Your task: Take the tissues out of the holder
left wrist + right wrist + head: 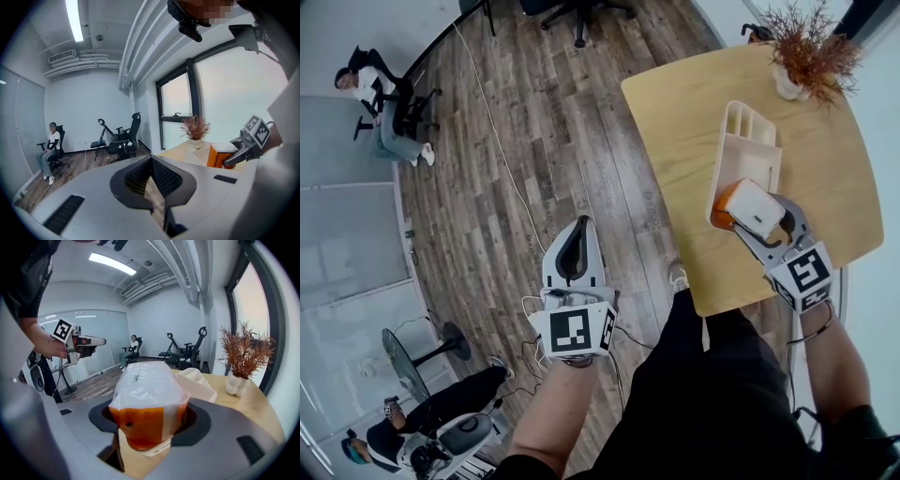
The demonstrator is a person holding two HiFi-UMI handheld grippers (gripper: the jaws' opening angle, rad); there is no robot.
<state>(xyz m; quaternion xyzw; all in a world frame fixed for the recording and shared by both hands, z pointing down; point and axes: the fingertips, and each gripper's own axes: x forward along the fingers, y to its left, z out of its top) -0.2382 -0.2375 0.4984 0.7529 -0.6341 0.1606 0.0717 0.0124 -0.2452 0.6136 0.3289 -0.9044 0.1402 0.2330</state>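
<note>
One tissue pack (148, 394) is clamped between the right gripper (755, 214) fingers, at the near end of the white holder (748, 141) on the desk (675, 141). Lift-out is judged barely begun, and setting down is left. Left gripper (579, 230) fingers are closed and empty over the floor. A dried plant (806, 52) beyond blocks nothing.

tissue pack (757, 208) before holder (745, 150), plant (806, 47) behind
</note>
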